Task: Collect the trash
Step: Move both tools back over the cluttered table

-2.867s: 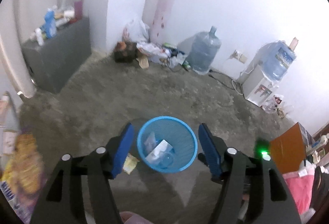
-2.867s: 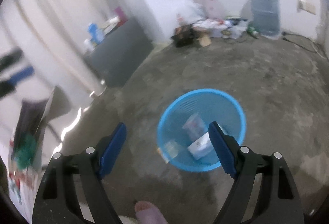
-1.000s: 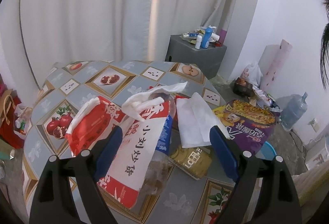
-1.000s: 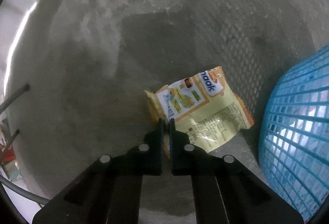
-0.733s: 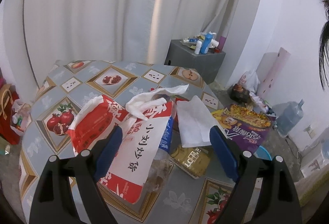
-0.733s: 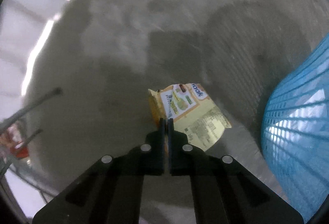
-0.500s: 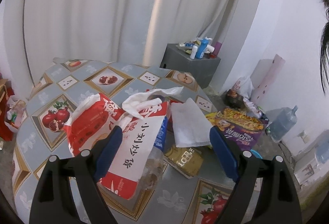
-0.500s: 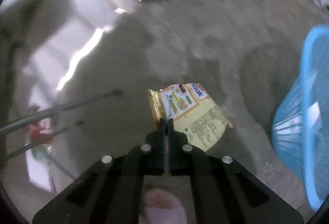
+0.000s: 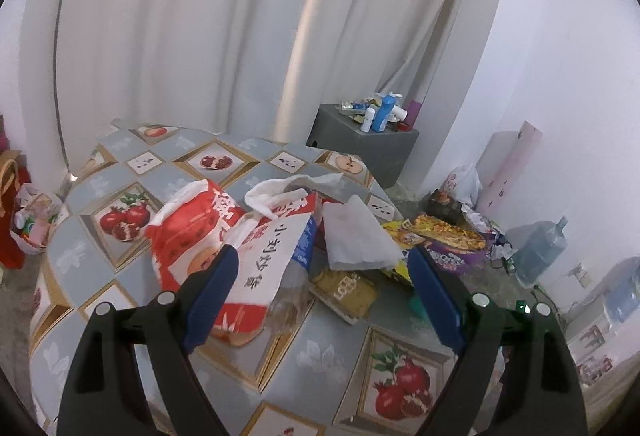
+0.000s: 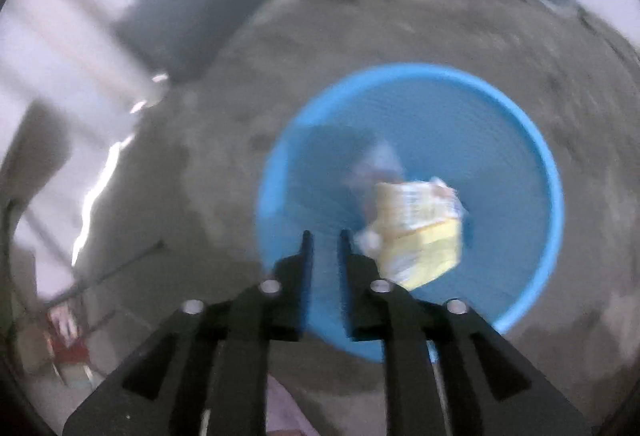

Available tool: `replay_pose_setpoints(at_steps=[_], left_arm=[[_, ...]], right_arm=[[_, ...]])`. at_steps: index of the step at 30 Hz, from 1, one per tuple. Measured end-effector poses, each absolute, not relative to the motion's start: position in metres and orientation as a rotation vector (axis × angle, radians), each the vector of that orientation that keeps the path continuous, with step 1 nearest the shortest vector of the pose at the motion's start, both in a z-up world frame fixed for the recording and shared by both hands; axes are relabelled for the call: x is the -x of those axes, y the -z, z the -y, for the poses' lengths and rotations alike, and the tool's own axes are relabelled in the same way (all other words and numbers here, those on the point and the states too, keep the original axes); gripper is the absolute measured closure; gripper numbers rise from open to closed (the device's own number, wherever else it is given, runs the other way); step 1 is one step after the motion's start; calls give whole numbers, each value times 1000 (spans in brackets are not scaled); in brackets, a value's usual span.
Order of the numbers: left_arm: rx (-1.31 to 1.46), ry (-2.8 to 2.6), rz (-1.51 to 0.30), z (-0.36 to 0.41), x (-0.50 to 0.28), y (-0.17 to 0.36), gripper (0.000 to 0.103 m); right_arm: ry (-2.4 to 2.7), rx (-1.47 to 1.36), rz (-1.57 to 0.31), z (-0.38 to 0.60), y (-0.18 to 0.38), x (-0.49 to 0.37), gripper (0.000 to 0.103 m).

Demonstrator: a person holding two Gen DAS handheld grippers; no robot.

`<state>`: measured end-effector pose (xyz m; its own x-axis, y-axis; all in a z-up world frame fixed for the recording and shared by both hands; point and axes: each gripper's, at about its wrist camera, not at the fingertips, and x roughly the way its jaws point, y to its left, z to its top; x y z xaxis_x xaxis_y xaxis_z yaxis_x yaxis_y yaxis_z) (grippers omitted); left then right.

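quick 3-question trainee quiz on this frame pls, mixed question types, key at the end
1. True or false: the yellow snack wrapper is clamped between the right gripper's fingers.
2. On the fruit-print tablecloth table, what lies between the left gripper's blue pads?
A. a red-and-white plastic bag
B. a glass jar
C. a pair of scissors
3. Fill in: the wrapper shows inside the rim of the round blue mesh ____.

Key:
1. False. The jaws are opening with nothing between them; the wrapper is beside them, over the basket.
2. A
3. basket
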<state>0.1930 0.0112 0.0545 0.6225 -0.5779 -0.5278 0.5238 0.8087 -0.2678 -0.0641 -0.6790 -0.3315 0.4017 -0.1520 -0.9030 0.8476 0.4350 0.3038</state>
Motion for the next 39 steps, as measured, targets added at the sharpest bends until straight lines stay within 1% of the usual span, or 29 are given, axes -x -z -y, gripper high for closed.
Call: replay_pose_setpoints(at_steps=[1,3,5,10,13,15,19,29,39], left_arm=[[86,628,-633,-14,-188,-56,19],[82,623,-622,-20,-179,-60,19],[87,622,-609,-27,-170,-63,19],[74,611,-570,-39,-150,-69,18],[63,609,-547,-45,-137,-68,17],[64,607,-543,-49,-131,-66,17],[55,596,-543,-56,-120,-61,17],[41,571,-539,-75,-109,-54,17],[51,575,-532,-78,-141,-59,17]], right_arm=[[791,-920,-924,679,329,70,45],[826,-961,-877,680,320,86,43],[827,-989,-840,679,308,95,39],[776,-909,-758,662,259,99,39],[709,-849,-703,635,223,107,39],[658,-814,-670,621,211,98,39],[520,-706,-628,569,166,82,39],[274,-480,-600,463,104,22,39],[158,-317,-548,402,64,-46,39]])
